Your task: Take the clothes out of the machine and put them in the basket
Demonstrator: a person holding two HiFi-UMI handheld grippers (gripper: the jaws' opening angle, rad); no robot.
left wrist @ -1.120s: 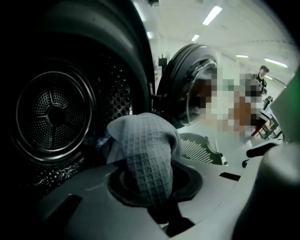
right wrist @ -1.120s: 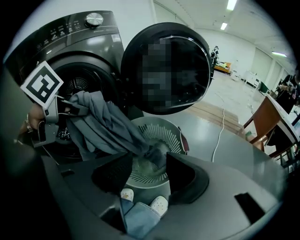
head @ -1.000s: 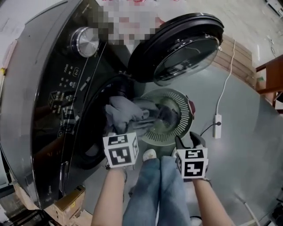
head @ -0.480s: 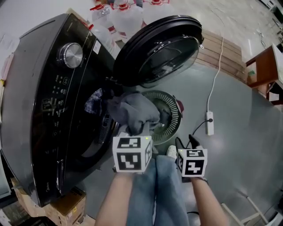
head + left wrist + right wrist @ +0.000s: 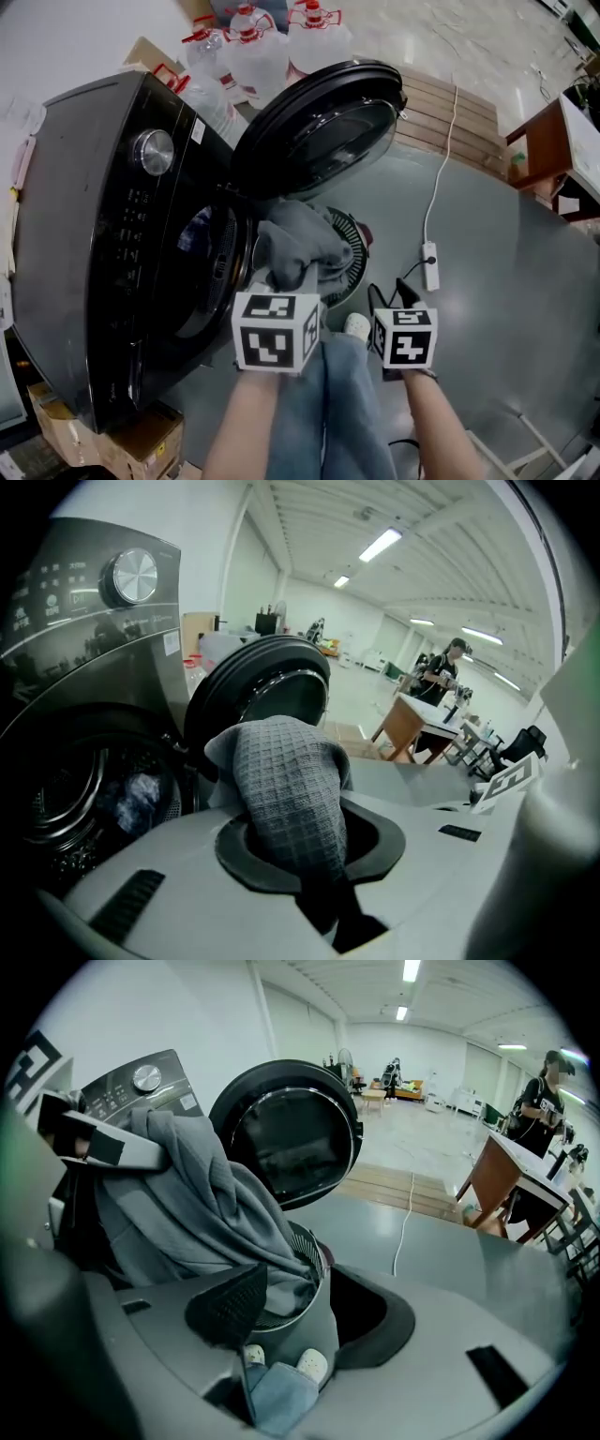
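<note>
left gripper (image 5: 286,279) pinched the grey waffle-weave cloth (image 5: 298,239) tight; the cloth hung over the round basket (image 5: 353,246) just ahead and below; right gripper (image 5: 394,292) stood alongside, jaws apart, empty

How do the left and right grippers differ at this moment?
The left gripper has its jaws shut on the grey cloth; the right gripper has jaws apart and empty. The left is nearer the washing machine, the right farther from it. Both point downward and carry a marker cube.
</note>
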